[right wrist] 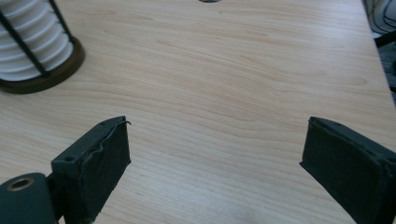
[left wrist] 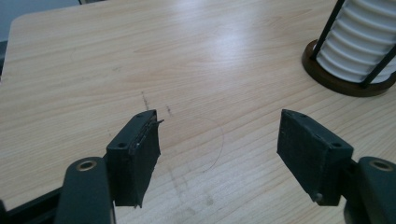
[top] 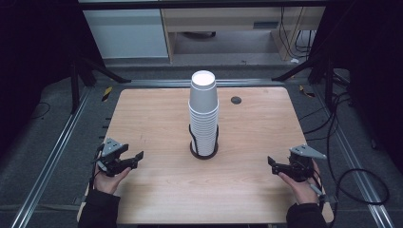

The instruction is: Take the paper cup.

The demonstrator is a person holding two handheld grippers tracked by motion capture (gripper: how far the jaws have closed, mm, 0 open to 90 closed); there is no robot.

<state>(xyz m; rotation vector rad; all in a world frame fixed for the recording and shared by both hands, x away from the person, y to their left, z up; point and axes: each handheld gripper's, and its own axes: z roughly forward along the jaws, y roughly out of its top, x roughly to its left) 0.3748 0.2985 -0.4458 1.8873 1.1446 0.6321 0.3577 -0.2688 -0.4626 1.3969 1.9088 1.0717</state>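
Observation:
A tall stack of white paper cups (top: pixel 204 114) stands upside down in a dark round wire holder (top: pixel 204 153) at the middle of the wooden table (top: pixel 157 114). My left gripper (top: pixel 137 157) rests low at the table's left, open and empty, jaws pointing toward the holder. In the left gripper view its pads (left wrist: pixel 140 149) are spread wide over bare wood, with the cup stack (left wrist: pixel 359 42) at the upper right. My right gripper (top: pixel 271 164) sits at the table's right, also open and empty. The right gripper view shows the stack (right wrist: pixel 28 42) at its upper left.
A small dark grommet (top: pixel 236 99) is set into the table behind the stack. Metal rails and cables run along the floor on both sides. A white cabinet (top: pixel 126 31) and a wooden unit stand beyond the far edge.

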